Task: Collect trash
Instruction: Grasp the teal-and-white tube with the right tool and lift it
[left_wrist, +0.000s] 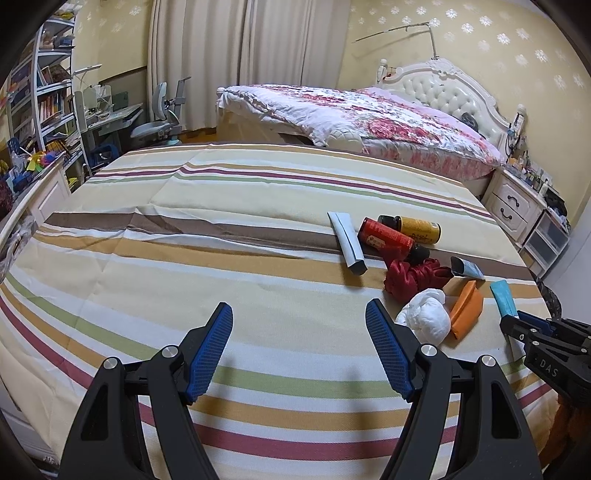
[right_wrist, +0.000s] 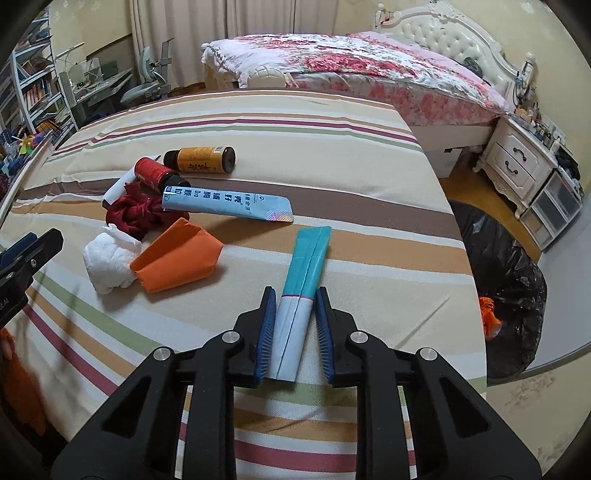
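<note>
Trash lies on a striped cloth (left_wrist: 184, 236). My right gripper (right_wrist: 295, 301) straddles the near end of a teal and white folded packet (right_wrist: 304, 273), jaws nearly closed on it; the left pad touches, a small gap shows on the right. The packet rests on the cloth. Beside it lie an orange paper (right_wrist: 177, 258), a white tissue wad (right_wrist: 107, 264), a red cloth (right_wrist: 135, 216), a blue tube box (right_wrist: 229, 206), a red bottle (right_wrist: 157, 173) and a yellow bottle (right_wrist: 201, 158). My left gripper (left_wrist: 299, 315) is open and empty, left of the tissue wad (left_wrist: 424, 314).
A black trash bag (right_wrist: 509, 280) stands open on the floor right of the table, orange trash inside. A grey-white folded box (left_wrist: 347, 242) lies by the bottles. A floral bed (left_wrist: 369, 118), nightstand (left_wrist: 513, 203), desk and shelves are behind.
</note>
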